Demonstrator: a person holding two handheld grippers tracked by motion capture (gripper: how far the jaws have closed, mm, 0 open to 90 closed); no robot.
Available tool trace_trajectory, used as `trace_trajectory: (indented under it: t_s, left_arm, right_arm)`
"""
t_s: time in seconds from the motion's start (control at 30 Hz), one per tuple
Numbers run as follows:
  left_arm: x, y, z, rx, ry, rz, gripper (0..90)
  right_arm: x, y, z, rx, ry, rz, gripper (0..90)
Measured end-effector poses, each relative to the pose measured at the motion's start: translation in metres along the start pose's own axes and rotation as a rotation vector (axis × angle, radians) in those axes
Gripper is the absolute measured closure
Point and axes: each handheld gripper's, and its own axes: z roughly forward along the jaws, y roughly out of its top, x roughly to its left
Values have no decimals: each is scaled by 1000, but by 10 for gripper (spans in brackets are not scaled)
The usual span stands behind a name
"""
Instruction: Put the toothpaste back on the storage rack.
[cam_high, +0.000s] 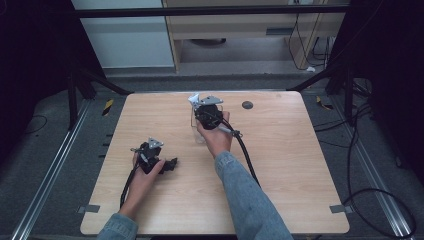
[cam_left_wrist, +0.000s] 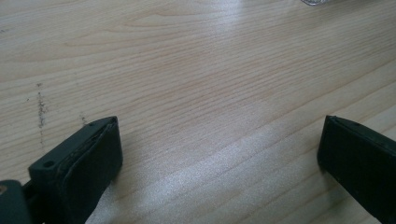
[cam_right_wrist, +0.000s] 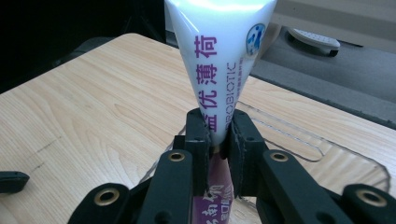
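Gripping a white tube (cam_right_wrist: 219, 70) with purple Chinese lettering and the word "PROBIOTIC", the right gripper (cam_right_wrist: 218, 135) has its two black jaws clamped tight on the tube's narrow lower part; the wide flat end fans out toward the top centre of the right gripper view. A purple section of the tube shows below the jaws at bottom centre. Behind the jaws, a clear glass (cam_right_wrist: 299, 140) stands on the table, its rim visible right of centre.

In the high view, the right gripper (cam_high: 207, 112) sits just above the frame's centre, held by the right hand (cam_high: 217, 140), with the white end of the tube (cam_high: 194, 98) projecting at its upper left. The glass (cam_high: 197, 131) stands directly beneath it.

The left gripper (cam_high: 167, 164) lies left of centre in the high view, held low over the wooden table (cam_high: 290, 170) by the left hand (cam_high: 142, 175). In the left gripper view its jaws stand wide apart at the bottom corners, with bare wood between them.

A small dark disc (cam_high: 247, 105) lies on the table, upper centre-right.
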Motion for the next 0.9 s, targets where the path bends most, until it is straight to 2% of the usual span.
trace_trajectory:
  t_s: [0.33,0.9]
  left_arm:
    - [0,0,0,0,0,1,0]
    - [0,0,0,0,-3,3,0]
  right_arm:
    - [-4,0,-3,16,-7,8,793]
    - [-1,8,15,37,-39,37,789]
